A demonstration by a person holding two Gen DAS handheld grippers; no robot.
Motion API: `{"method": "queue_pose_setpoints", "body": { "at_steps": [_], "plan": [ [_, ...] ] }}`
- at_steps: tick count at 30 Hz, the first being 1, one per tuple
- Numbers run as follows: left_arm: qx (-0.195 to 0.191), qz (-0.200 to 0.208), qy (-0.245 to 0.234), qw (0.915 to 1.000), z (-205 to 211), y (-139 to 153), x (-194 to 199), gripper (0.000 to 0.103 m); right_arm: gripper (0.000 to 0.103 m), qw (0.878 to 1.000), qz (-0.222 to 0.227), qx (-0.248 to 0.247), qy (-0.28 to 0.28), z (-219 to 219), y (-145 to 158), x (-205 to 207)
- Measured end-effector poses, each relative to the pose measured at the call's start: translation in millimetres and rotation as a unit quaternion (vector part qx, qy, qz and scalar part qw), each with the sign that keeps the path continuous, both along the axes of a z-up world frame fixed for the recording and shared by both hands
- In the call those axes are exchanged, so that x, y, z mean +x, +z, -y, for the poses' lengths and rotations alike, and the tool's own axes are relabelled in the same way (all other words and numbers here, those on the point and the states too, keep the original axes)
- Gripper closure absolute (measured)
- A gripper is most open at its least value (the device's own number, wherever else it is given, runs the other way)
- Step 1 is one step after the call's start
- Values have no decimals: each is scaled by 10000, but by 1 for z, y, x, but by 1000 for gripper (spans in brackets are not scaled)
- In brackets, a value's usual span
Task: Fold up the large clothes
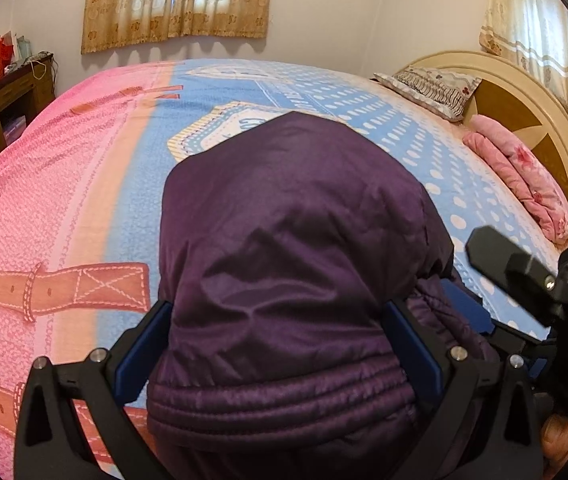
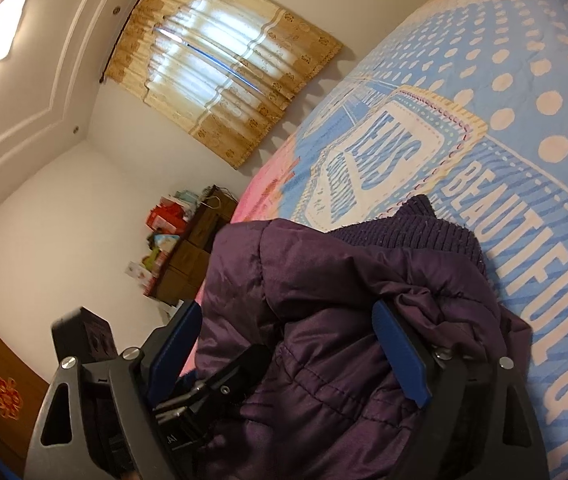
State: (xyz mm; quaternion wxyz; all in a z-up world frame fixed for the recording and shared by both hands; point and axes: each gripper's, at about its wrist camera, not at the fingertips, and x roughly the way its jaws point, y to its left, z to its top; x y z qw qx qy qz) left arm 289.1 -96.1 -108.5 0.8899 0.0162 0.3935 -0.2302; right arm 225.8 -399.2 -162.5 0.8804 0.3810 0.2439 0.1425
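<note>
A dark purple padded jacket is lying bundled on the bed, its long axis running away from the near edge toward the curtained window, with the quilted, stitched band sitting nearest and a ribbed knit edge poking out at the far end. The fabric is looking shiny and creased, puffed into a rounded mound rather than lying flat. The left gripper is reaching in with its blue-padded fingers spread wide on either side of the bundle, and the cloth is bulging right up against them. The right gripper is doing the same from the other side, fingers standing wide apart with the jacket heaped between them.
</note>
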Motion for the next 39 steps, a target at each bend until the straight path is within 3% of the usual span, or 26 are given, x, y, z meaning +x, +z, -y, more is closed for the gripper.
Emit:
{"method": "queue_pose_setpoints", "body": {
  "at_steps": [10,13,17,22,27,28,30,39],
  "plan": [
    [107,86,-5,9999,2,1,-3,0,27,9987,-41,-483,-129,-3,2,-5],
    [119,141,-12,9998,3,1,-4,0,27,9960,23,-840,-308,-9,6,-14],
    [113,173,-32,9998,3,1,-5,0,26,9827,160,-1623,-876,-23,14,-38],
    [120,197,-45,9997,1,1,-6,0,26,9697,111,-2014,-1379,-27,15,-52],
    [185,196,-40,9996,4,1,-8,0,26,9697,-180,-1819,-1620,-14,10,-54],
    [218,206,-34,9995,5,2,-8,0,20,9694,-237,-1713,-1744,-10,9,-56],
    [187,194,-35,9996,4,1,-8,0,19,9749,-536,-955,-1937,11,-9,-62],
    [150,132,-12,9998,2,0,-5,0,19,9869,-844,-890,-1050,15,-17,-43]
  ]
}}
